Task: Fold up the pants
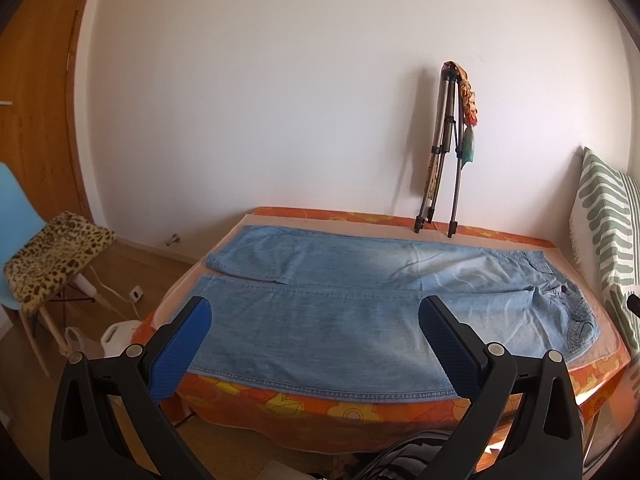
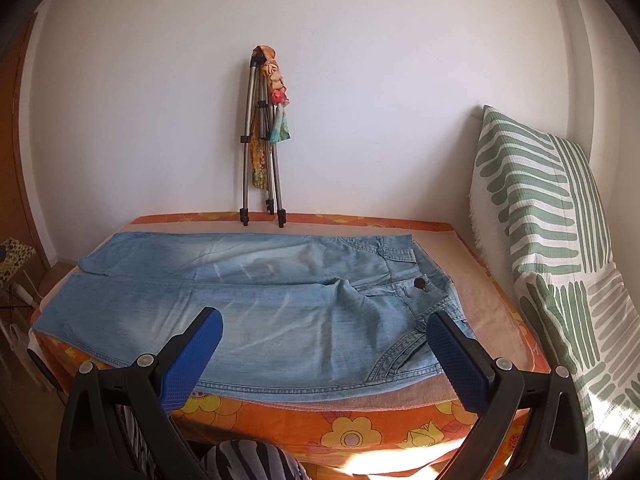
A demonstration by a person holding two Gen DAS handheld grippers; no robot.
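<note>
Jeans lie flat, legs side by side, waist to the right, on the orange flowered bed, ready for folding; left hand-held gripper and right hand-held gripper hover spread at the near edge, holding nothing.

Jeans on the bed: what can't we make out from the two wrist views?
- jeans: underside and back pockets hidden, they lie face up on the bed.
- Near hem edge, left wrist view: partly covered by the left tongs.
- Near waist corner, right wrist view: right tongs overlap it.
- Button: too small to read.
- Tripod: its head is wrapped in cloth.
- Floor clutter, left wrist view: cut off by the lens edge.
</note>
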